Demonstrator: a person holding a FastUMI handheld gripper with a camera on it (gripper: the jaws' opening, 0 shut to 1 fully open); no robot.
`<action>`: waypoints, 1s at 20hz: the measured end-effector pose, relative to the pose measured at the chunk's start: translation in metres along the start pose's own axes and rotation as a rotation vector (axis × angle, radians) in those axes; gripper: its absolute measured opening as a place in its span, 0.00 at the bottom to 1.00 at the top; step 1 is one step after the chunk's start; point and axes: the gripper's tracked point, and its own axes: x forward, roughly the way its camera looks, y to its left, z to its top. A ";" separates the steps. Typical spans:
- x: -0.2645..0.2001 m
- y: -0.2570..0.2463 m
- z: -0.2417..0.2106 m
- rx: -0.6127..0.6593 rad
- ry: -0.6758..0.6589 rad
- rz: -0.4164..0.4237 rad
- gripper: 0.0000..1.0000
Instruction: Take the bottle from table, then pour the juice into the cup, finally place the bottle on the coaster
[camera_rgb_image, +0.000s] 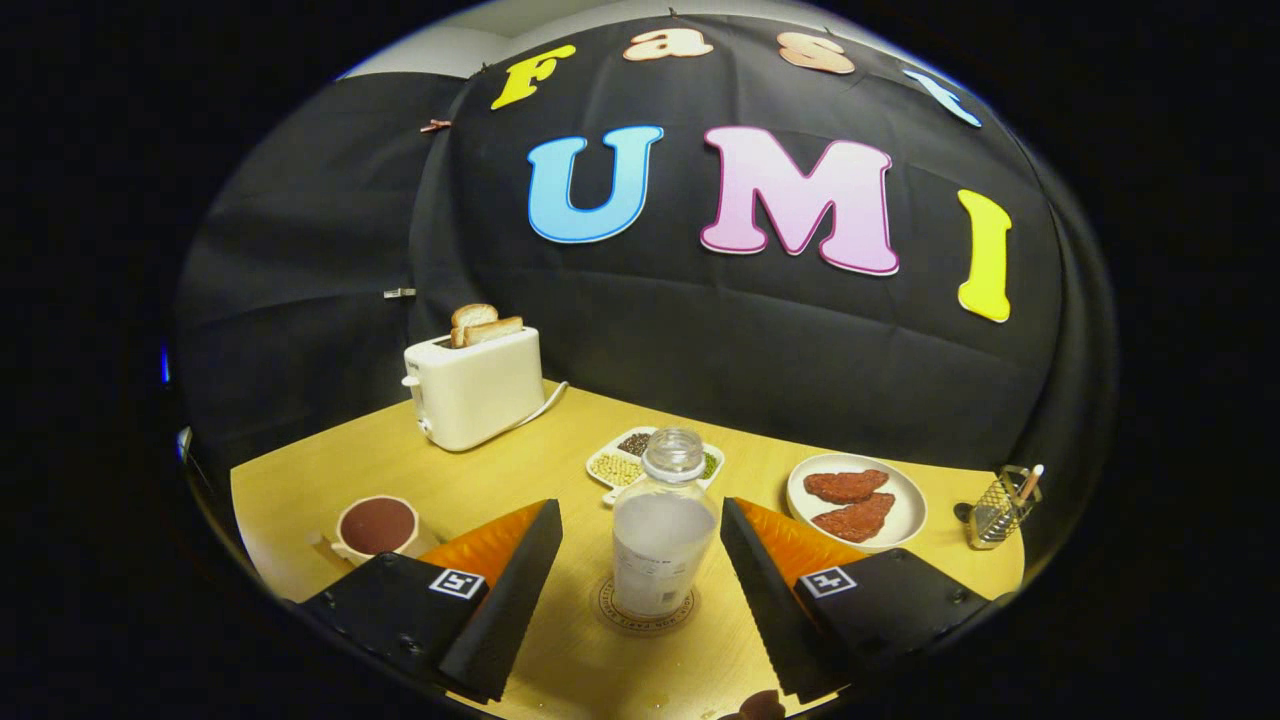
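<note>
In the gripper view the tongs (640, 545) point level across the wooden table (500, 470) toward the booth's black cloth wall, their two fingers spread wide apart and pressing on nothing. Between them, touching neither finger, stands the clear plastic bottle with no cap (662, 535). It is upright, its long axis vertical and its open mouth pointing straight up; pale, cloudy liquid fills roughly the lower part of its body. The bottle rests on the round tan coaster with a printed ring (610, 610), whose edge shows around its base.

Off beyond the left finger sits the cream-coloured cup (378, 528), holding dark reddish liquid, well apart from the bottle. Farther back on that side a white two-slot toaster (474, 388) stands with two slices of toast (484, 324) sticking up from its slots, and a white cord runs from it over the table. Just behind the bottle lies a white divided dish (612, 466) with pale beans and dark grains in separate compartments. Beyond the right finger a white round plate (906, 505) carries two reddish-brown patties (850, 502). Near the table's far right edge stands a small wire-mesh holder (1000, 508) with a stick-like thing in it.
</note>
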 end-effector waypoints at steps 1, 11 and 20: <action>-0.013 -0.001 0.011 0.018 -0.010 -0.006 0.98; -0.144 -0.129 0.124 0.044 -0.168 -0.396 0.97; -0.251 -0.132 0.113 0.142 -0.168 -0.563 0.98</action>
